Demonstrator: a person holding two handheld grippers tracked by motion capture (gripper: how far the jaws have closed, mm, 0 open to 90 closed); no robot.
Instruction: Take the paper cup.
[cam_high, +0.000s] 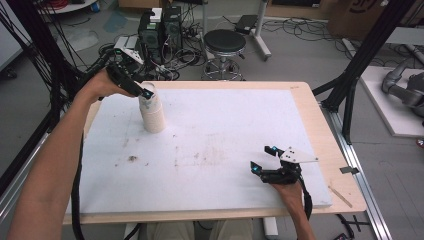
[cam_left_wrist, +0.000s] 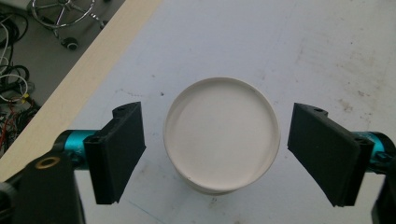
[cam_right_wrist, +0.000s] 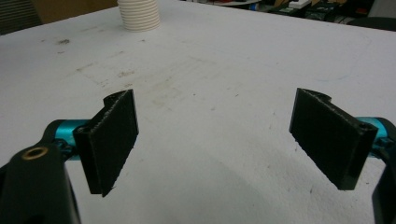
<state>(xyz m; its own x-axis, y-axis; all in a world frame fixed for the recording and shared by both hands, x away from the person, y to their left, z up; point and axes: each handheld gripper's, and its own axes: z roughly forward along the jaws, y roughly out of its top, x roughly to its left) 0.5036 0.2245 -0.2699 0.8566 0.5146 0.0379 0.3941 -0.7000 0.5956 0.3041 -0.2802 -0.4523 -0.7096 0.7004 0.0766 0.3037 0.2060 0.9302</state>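
Observation:
A stack of white paper cups (cam_high: 152, 114) stands upside down on the white board (cam_high: 215, 150), at its far left. My left gripper (cam_high: 145, 92) hovers right over the top of the stack, open. In the left gripper view the round top of the stack (cam_left_wrist: 222, 135) sits between the two pads (cam_left_wrist: 122, 147), with a gap on each side. My right gripper (cam_high: 264, 159) rests open near the board's front right, with nothing between its pads (cam_right_wrist: 334, 137). The ribbed base of the stack (cam_right_wrist: 138, 15) shows far off in the right gripper view.
The board lies on a wooden table (cam_high: 327, 145) and carries brown stains (cam_high: 132, 158) near its middle. Beyond the table's far edge are a black stool (cam_high: 225, 42), computer towers (cam_high: 160, 30) and tangled cables. A black frame post (cam_high: 367, 47) rises at the right.

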